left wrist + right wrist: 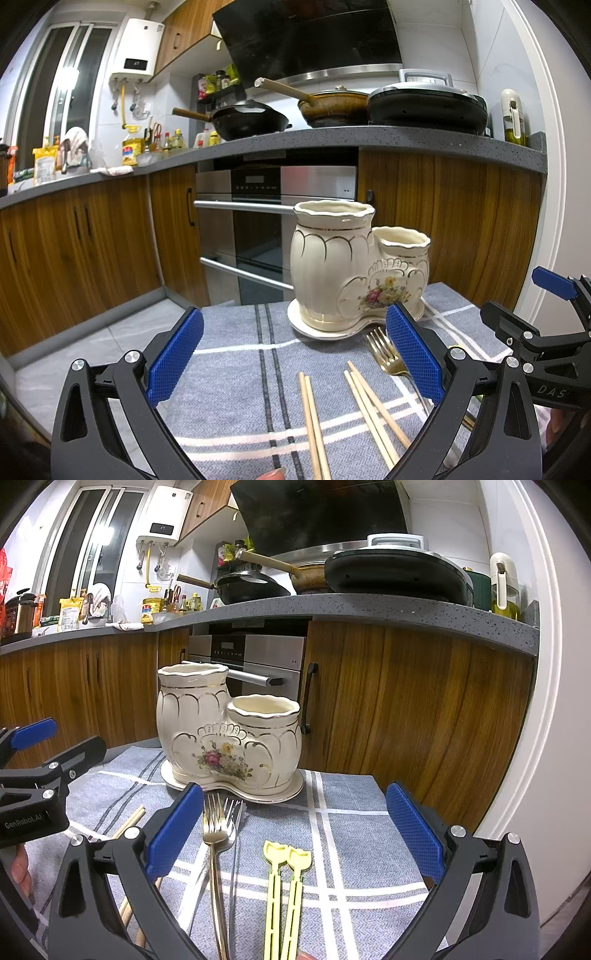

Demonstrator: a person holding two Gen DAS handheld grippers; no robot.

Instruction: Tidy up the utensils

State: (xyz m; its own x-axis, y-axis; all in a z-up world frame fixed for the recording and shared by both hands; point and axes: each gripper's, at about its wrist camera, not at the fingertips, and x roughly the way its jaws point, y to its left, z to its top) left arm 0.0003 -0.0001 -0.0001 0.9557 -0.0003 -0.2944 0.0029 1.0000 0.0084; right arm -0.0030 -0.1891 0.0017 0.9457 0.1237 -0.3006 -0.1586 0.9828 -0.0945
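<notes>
Ceramic holder [227, 734] with tall and short cup sits on own saucer at far end of checked cloth [354, 812], both cups seemingly empty, interiors poorly seen. Just before it: two forks [218, 834], tines toward holder; yellow-green plastic pair [286, 886] right of forks; two chopstick pairs [347, 410] left.

Left gripper [295, 354] over chopsticks, jaws wide apart, empty. Right gripper [295, 834] over forks and plastic pair, likewise spread, empty.

Likely step: first pickup. Advice: pinch mid-shaft, lift, tip upright, lower into cup without knocking rim.
</notes>
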